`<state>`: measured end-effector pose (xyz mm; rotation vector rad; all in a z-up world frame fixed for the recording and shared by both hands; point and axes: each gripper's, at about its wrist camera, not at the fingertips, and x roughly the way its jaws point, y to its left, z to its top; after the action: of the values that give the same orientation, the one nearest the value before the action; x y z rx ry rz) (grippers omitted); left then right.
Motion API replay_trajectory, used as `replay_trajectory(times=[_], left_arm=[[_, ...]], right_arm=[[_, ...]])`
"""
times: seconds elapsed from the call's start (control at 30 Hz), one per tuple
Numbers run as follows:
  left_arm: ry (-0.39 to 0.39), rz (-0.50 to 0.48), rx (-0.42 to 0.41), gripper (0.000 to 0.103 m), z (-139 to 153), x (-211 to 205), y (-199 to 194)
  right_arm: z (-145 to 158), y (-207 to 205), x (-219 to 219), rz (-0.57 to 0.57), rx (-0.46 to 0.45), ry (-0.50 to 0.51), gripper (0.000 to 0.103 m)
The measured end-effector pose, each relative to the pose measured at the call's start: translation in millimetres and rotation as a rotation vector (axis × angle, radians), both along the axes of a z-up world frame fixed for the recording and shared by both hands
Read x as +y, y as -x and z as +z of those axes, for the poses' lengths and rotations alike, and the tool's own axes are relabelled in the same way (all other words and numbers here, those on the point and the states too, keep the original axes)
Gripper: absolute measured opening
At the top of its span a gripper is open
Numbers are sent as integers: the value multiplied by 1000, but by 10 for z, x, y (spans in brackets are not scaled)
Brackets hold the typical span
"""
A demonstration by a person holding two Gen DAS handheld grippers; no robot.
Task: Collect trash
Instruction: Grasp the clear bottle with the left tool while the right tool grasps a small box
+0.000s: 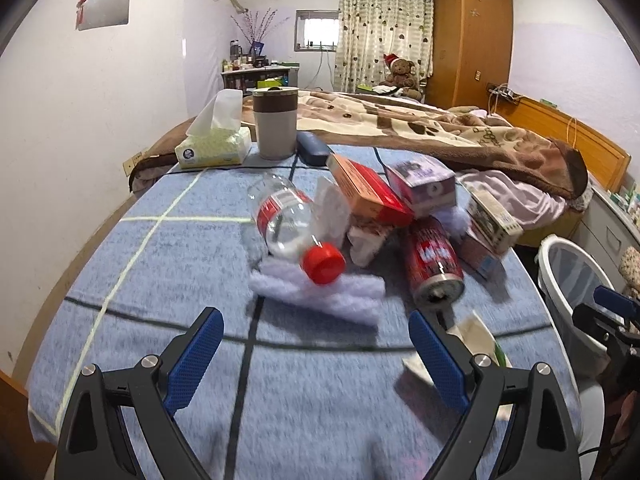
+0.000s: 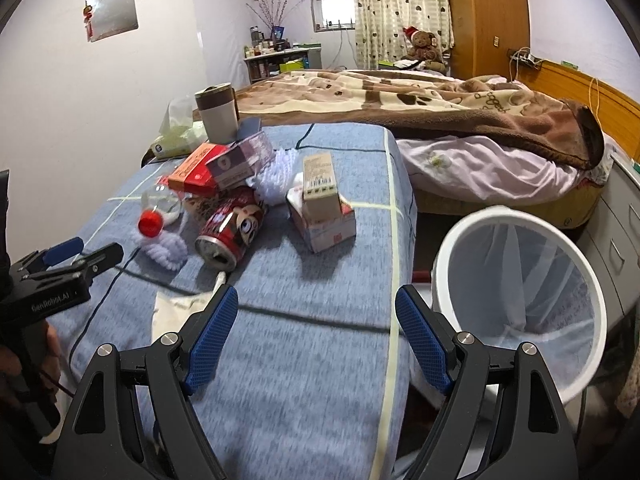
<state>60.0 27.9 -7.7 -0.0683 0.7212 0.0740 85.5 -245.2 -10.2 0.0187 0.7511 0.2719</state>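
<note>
The trash lay heaped mid-counter on the blue cloth: a bottle (image 1: 290, 224), a can (image 1: 432, 266), boxes (image 1: 368, 192) and tissue. Both the left gripper (image 1: 316, 354) and right gripper (image 2: 316, 338) hovered near, jaws wide apart and holding nothing. The bottle looked light, slick and crushable; its red cap end seemed the surest hold. The bin (image 2: 452, 240) stood right of the counter.
</note>
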Motion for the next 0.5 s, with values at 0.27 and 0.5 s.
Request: replay_trajectory(times=[0.27, 0.5], left_arm=[[54, 41, -15, 95, 61, 180, -545], [99, 65, 25, 89, -76, 304, -1029]], right_arm=[[-10, -356, 51, 12, -4, 0, 82], [-68, -667, 84, 3, 3, 5, 81]])
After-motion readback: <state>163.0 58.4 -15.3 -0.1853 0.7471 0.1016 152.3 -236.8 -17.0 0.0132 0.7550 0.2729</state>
